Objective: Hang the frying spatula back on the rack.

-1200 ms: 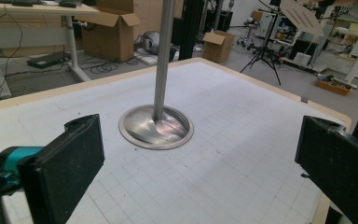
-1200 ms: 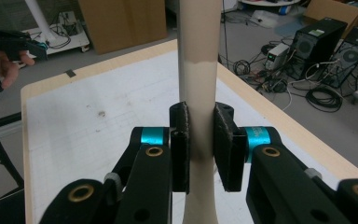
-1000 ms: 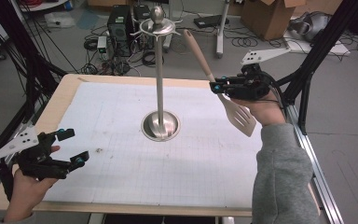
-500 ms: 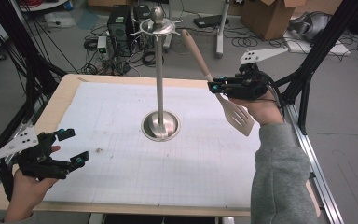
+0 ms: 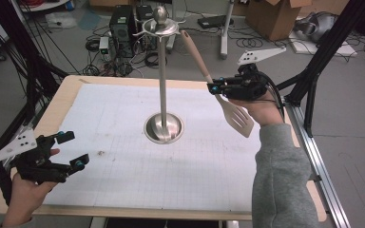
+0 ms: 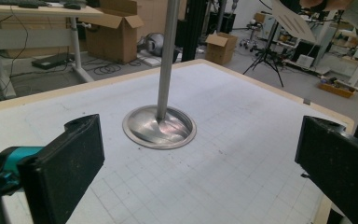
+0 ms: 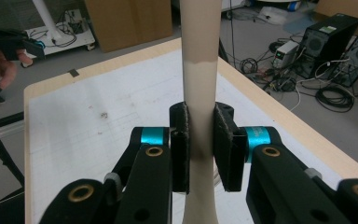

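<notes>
1. Spatula (image 5: 218, 90): beige, slotted blade, held in the air over the far right part of the bench (image 5: 123, 95). Tilted: handle end up and toward the top of the stand (image 5: 162, 71), blade (image 5: 237, 116) down and toward the person.
2. Spatula handle tip sits close to the stand's hooked crown (image 5: 161, 26) in the high view; contact with a hook cannot be told.
3. Right gripper (image 5: 215, 88): jaws pinching the spatula handle at its lower part, just above the blade. In the right gripper view the handle (image 7: 199, 93) runs straight up between the two pads (image 7: 179, 144), both pressed against it.
4. Left gripper (image 5: 71, 149): jaws spread wide, nothing between them. Held low at the near left corner of the bench, well apart from the stand and the spatula.
5. Left gripper view looks between the spread jaws at the stand's round metal base (image 6: 159, 126) and pole (image 6: 168, 51); the spatula blade (image 6: 291, 18) shows at the upper right, in the air.
6. Stand: upright near the bench middle, round base flat on the white gridded mat (image 5: 195, 161).
7. Mat: small dark speck (image 5: 102, 153) near the left gripper.
8. Person: grey sleeve (image 5: 280, 175) on the right arm, coming in over the near right edge of the bench.
</notes>
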Tool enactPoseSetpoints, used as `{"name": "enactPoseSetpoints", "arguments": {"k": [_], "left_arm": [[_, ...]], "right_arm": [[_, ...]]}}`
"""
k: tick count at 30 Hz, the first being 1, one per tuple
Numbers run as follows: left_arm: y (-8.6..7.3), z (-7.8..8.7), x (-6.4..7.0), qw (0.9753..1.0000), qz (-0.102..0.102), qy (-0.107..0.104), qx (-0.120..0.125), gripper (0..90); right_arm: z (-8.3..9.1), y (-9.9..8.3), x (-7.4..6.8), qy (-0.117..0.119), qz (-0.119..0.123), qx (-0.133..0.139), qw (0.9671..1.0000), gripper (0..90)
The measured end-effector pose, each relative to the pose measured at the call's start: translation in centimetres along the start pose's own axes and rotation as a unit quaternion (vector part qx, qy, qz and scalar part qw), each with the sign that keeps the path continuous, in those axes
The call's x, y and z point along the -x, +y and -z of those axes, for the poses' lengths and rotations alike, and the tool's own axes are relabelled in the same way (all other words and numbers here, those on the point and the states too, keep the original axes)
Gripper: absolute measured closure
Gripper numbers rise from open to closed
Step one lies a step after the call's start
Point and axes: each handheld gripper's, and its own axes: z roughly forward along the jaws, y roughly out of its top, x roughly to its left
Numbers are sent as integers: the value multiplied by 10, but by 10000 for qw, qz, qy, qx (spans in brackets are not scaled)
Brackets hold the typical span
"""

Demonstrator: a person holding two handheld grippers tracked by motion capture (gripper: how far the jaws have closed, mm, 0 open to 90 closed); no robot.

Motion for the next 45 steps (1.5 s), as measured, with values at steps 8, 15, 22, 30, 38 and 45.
{"name": "enactPoseSetpoints", "arguments": {"k": [8,15,22,30,38,45], "left_arm": [[0,1,1,10000,-18,14,-16,17],[-1,0,1,10000,-7,17,-21,17],[-1,1,1,10000,-9,16,-6,17],[-2,2,1,10000,-11,36,-30,17],[-3,7,1,10000,25,97,2,17],[-3,9,1,9999,12,110,-12,17]], "right_arm": [[-4,1,0,18,6,0,10000,782],[-9,-1,0,23,2,-13,10000,782],[-18,-1,-1,36,-13,-51,10000,782],[-29,-2,-1,69,-41,-81,9999,781],[-40,-1,-2,48,-39,-77,10000,781],[-46,-5,0,93,-40,35,9999,781]]}}
